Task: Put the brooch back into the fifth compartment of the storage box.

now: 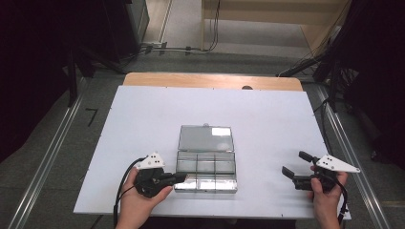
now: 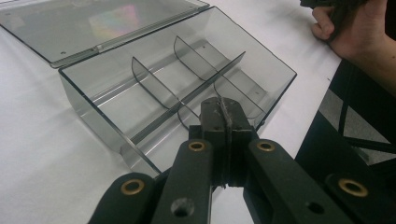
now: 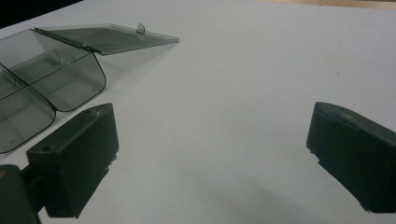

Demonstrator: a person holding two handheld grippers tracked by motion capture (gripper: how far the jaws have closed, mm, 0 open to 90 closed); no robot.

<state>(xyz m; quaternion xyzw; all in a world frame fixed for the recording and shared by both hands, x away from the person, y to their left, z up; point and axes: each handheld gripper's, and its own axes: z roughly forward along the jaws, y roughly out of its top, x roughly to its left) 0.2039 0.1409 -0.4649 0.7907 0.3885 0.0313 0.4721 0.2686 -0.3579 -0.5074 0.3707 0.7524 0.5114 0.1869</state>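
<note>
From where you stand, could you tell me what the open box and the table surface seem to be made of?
The box looks like smoky, see-through hard plastic with a glossy finish: the dividers show through its walls, and the flat-open lid throws a rainbow glare. It could be acrylic; I cannot tell the exact type. The table top looks like a smooth, matte white sheet, perhaps laminate or paper, over a wooden board visible at the far edge.

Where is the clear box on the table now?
In the high view the clear box lies open near the table's front middle, its lid folded back, with the left hand-held gripper at its front-left corner.
</note>
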